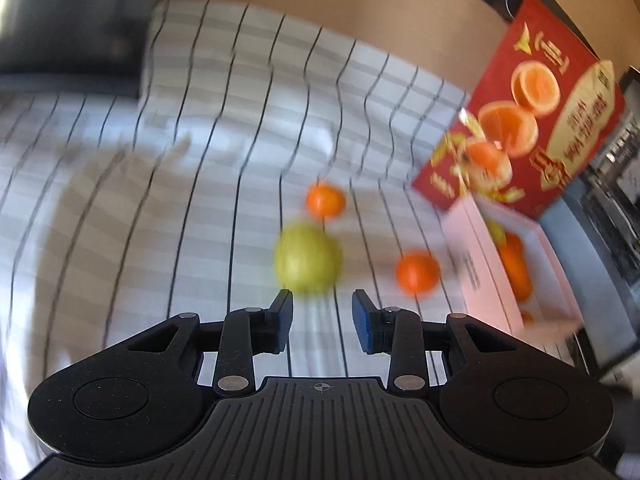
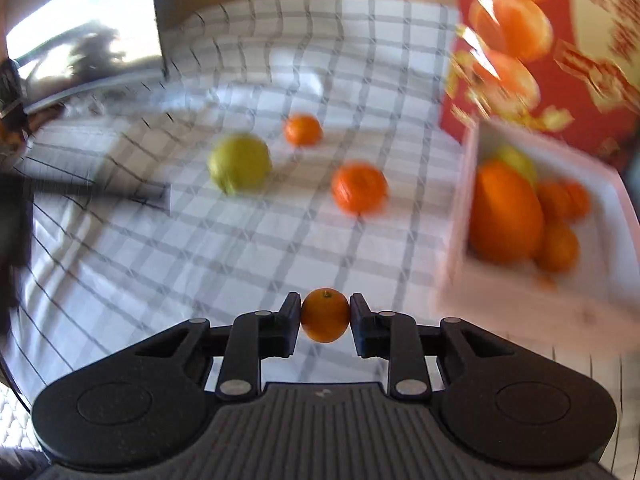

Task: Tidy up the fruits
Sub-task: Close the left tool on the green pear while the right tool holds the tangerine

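Observation:
My right gripper point(image 2: 325, 314) is shut on a small orange point(image 2: 325, 315) and holds it above the checked cloth. My left gripper point(image 1: 322, 312) is open and empty, just short of a yellow-green fruit point(image 1: 308, 258). Two loose oranges lie on the cloth, one far point(image 1: 325, 200) and one near the box point(image 1: 417, 272). The same yellow-green fruit point(image 2: 239, 163) and the two oranges point(image 2: 303, 130) point(image 2: 359, 188) show in the right wrist view. A white box point(image 2: 456, 236) at the right holds several oranges and a yellow-green fruit. It also shows in the left wrist view point(image 1: 480, 264).
The box's red lid point(image 1: 532, 116) with orange pictures stands upright behind it. A checked cloth point(image 1: 200, 160) covers the surface, with folds at the back. A dark panel point(image 1: 68, 20) stands at the back left. My left gripper's dark shape point(image 2: 100, 192) shows at the left.

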Available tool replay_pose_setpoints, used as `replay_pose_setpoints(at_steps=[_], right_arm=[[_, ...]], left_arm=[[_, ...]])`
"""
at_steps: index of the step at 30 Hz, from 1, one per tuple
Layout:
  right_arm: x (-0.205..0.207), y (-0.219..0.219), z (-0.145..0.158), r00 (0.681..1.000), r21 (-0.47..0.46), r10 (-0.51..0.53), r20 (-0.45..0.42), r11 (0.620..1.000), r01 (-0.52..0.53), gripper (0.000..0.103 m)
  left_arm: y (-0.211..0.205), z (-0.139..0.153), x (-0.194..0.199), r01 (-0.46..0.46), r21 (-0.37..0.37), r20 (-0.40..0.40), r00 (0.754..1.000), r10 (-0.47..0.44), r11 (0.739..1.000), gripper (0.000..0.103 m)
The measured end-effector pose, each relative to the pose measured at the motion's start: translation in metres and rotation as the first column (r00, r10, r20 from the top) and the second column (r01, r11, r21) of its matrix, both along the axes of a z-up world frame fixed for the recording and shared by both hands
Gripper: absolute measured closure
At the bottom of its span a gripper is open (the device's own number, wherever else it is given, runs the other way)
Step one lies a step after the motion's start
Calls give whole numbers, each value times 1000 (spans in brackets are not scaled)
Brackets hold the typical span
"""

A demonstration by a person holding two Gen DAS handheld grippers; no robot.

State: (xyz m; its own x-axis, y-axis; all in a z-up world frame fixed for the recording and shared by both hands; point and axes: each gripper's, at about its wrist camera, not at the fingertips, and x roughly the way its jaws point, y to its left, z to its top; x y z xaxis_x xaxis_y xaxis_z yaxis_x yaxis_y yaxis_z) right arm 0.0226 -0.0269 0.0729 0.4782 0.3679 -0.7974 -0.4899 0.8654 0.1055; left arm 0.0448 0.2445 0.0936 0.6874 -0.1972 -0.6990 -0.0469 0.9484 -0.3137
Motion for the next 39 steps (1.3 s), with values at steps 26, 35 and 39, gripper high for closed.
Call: replay_pose_setpoints(at_steps=[26, 35, 39], right_arm=[[-47, -37, -26, 995, -65, -88, 39, 994, 90, 63], [-53, -41, -24, 993, -81, -96, 62, 992, 101, 60], [-54, -45, -21, 992, -77, -107, 70, 991, 113, 56]], left_arm=[[-24, -22, 90, 164, 205, -154, 979, -134, 965, 58], [-18, -32, 104, 187, 135, -218, 964, -155, 973, 42], [-22, -36, 103, 187, 128, -207, 965, -158, 974, 42]])
